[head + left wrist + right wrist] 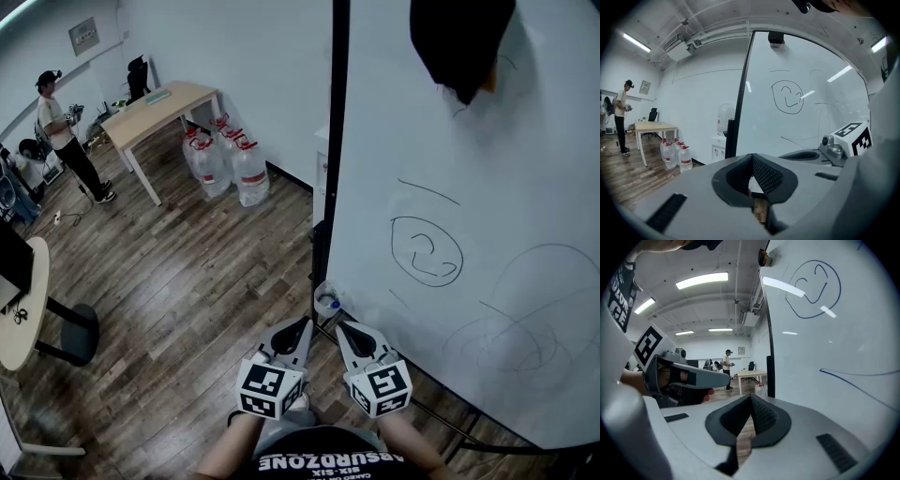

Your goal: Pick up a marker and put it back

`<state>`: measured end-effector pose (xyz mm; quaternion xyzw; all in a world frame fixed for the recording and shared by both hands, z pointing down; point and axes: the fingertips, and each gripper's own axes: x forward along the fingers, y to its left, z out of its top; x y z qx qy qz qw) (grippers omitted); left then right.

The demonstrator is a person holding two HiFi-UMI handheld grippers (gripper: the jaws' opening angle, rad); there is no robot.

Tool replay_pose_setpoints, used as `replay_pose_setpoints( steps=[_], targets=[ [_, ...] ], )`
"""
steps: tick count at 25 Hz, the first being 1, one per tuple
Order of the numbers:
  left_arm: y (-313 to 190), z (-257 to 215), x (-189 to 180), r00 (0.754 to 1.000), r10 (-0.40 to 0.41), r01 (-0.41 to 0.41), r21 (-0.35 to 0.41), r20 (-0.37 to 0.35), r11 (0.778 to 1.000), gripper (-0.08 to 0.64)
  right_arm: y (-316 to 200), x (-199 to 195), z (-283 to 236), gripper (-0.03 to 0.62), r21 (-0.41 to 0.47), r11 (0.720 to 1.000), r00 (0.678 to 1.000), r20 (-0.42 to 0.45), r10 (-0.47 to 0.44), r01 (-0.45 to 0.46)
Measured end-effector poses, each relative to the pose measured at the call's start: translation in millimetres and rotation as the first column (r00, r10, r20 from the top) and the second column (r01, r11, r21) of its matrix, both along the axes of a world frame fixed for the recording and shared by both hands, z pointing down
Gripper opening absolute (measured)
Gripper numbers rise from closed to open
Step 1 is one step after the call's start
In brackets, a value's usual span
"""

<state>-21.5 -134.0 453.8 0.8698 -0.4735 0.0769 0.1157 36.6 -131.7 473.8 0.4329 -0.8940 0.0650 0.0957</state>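
Left hand-held gripper (pixel 298 328) and right hand-held gripper (pixel 349 330) sit side by side, low by the person's waist, both with jaws pressed together on nothing. Straight ahead rises the black edge post (pixel 335 141) of the whiteboard (pixel 487 169), with a scribbled smiley (pixel 427 251) to the right. Can't pick out the marker in any view. Off left across the wooden floor (pixel 187 281): water jugs (pixel 230 164), a table (pixel 159 105), a standing person (pixel 64 131).
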Motion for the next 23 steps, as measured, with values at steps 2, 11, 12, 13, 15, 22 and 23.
replay_pose_setpoints(
  steps=[2,11,12,13,15,22,23],
  targets=[
    [2.6,-0.2,3.7,1.000,0.001,-0.001,-0.002,-0.003,1.000,0.008,3.1,1.8,-3.4,-0.003,0.005,1.000,1.000,0.003,-0.003,0.003],
    [13.7,-2.7,10.6,1.000,-0.002,0.002,0.004,-0.007,1.000,0.008,13.2,7.1,-14.0,-0.003,0.018,1.000,1.000,0.008,-0.011,0.010],
    [14.5,-3.4,11.0,1.000,-0.003,0.003,0.007,-0.006,1.000,0.008,14.3,7.0,-14.7,-0.003,0.018,1.000,1.000,0.009,-0.012,0.012],
    [15.2,-3.7,11.4,1.000,-0.003,0.003,0.007,-0.006,1.000,0.008,15.3,7.0,-15.4,-0.003,0.019,1.000,1.000,0.010,-0.014,0.014],
    [16.8,-3.3,12.6,1.000,-0.003,0.003,0.005,-0.006,1.000,0.008,17.2,7.0,-16.8,-0.003,0.020,1.000,1.000,0.011,-0.018,0.018],
    [22.4,-5.0,14.9,1.000,0.001,-0.001,0.006,-0.010,1.000,0.008,22.5,7.3,-21.2,-0.003,0.026,0.999,1.000,0.018,-0.023,0.022],
    [23.2,-5.3,14.8,1.000,0.000,0.000,0.007,-0.011,1.000,0.008,23.2,7.3,-21.7,-0.003,0.026,0.999,1.000,0.019,-0.023,0.023]
  ],
)
